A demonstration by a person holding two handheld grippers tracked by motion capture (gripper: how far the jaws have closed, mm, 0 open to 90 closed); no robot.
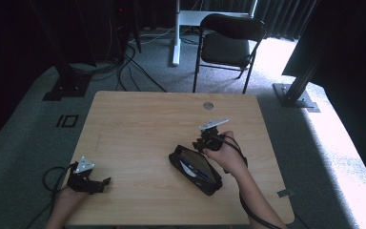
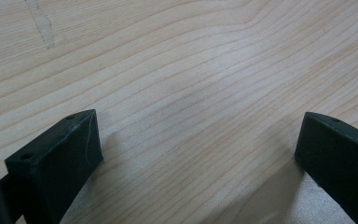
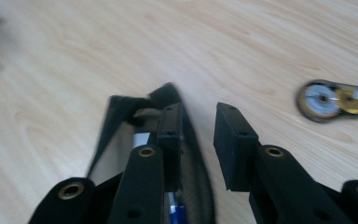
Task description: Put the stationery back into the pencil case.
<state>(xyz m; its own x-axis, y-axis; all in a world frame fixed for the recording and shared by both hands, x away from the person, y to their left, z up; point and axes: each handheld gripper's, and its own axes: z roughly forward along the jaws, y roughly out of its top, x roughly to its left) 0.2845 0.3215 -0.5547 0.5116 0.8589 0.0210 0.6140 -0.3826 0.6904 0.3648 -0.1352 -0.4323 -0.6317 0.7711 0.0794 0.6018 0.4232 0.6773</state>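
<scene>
A black pencil case (image 1: 196, 170) lies open on the wooden table (image 1: 138, 124), right of the middle, with a white and a blue item inside. My right gripper (image 1: 204, 144) is at the case's far end. In the right gripper view the case (image 3: 116, 121) lies under the right gripper (image 3: 198, 135). Its jaws stand a little apart, one over the opening and one outside, with the case's rim (image 3: 193, 154) running between them. My left gripper (image 1: 104, 182) rests at the front left of the table, open. The left gripper (image 2: 198, 144) has bare wood between its jaws.
A clear correction-tape dispenser (image 3: 336, 99) lies on the table just right of the case. A round grey grommet (image 1: 208, 105) sits near the far edge. Behind the table stand a black folding chair (image 1: 228, 43) and a white desk leg (image 1: 176, 33); cables cross the carpet.
</scene>
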